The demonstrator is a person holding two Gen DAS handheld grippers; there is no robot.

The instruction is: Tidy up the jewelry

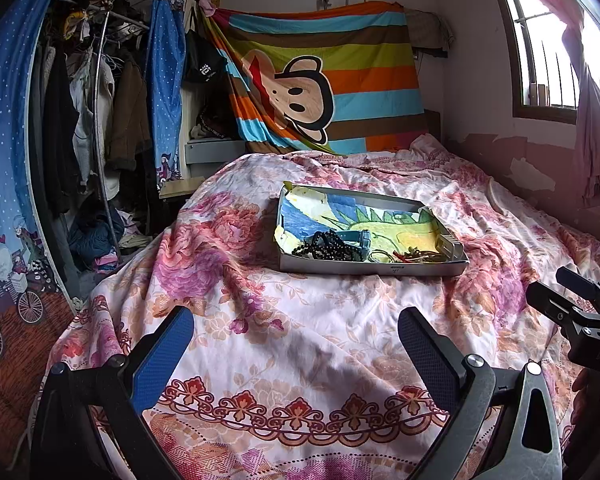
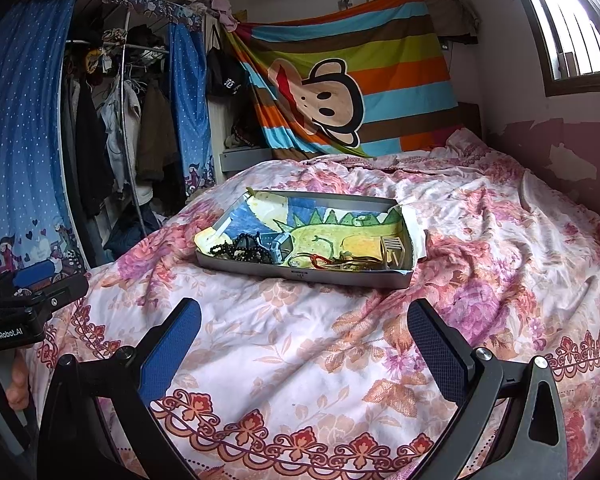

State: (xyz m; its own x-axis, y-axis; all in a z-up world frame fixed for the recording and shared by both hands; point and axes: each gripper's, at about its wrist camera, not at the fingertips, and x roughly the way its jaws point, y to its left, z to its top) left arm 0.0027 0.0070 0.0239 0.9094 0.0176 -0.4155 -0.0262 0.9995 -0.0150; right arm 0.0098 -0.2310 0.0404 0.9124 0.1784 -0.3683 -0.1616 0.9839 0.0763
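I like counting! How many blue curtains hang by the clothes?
2. One big blue curtain hangs at the far left; a narrower one hangs right of the clothes rack. More may be out of view.

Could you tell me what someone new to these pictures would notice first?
First the striped cartoon-monkey cloth hung on the back wall. Next the shallow grey tray mid-bed on the floral quilt, holding black beads and red cords along its near edge. Both tools, left and right, hover open, short of it.
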